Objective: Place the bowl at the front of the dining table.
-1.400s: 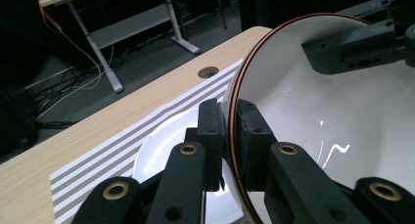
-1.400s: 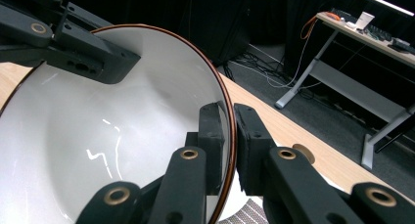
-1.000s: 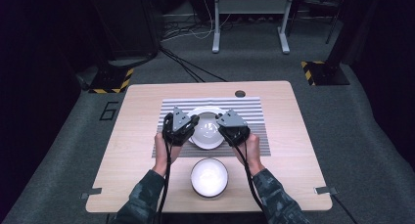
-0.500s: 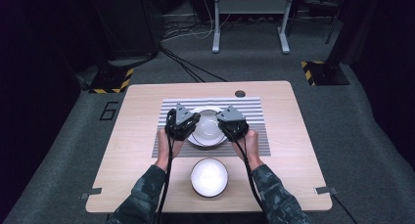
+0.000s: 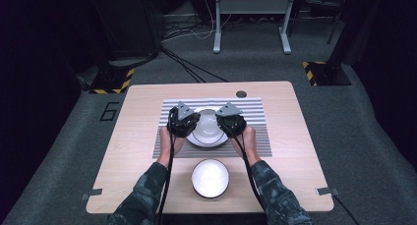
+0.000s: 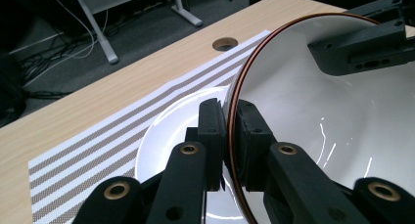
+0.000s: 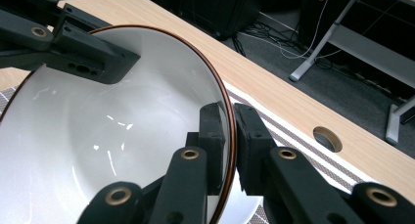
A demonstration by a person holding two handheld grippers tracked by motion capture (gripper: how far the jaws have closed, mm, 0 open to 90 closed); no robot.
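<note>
A white bowl [image 5: 207,122] with a thin brown rim hangs between my two grippers, just above a white plate [image 5: 209,140] on the striped placemat [image 5: 255,112]. My left gripper [image 5: 189,124] is shut on the bowl's left rim; in the left gripper view its jaws [image 6: 229,111] pinch the rim of the bowl [image 6: 313,116], with the plate [image 6: 166,136] below. My right gripper [image 5: 228,123] is shut on the opposite rim; in the right gripper view its jaws [image 7: 230,114] clamp the bowl [image 7: 122,116].
A second white bowl [image 5: 210,178] stands on the wooden table [image 5: 133,151] near its front edge, between the person's forearms. A round cable hole [image 5: 241,94] sits behind the placemat. Cables and desk legs lie on the floor beyond the table.
Both hands have sunk a little with the bowl, bringing it down closer to the plate. Both grips on the rim are unchanged.
</note>
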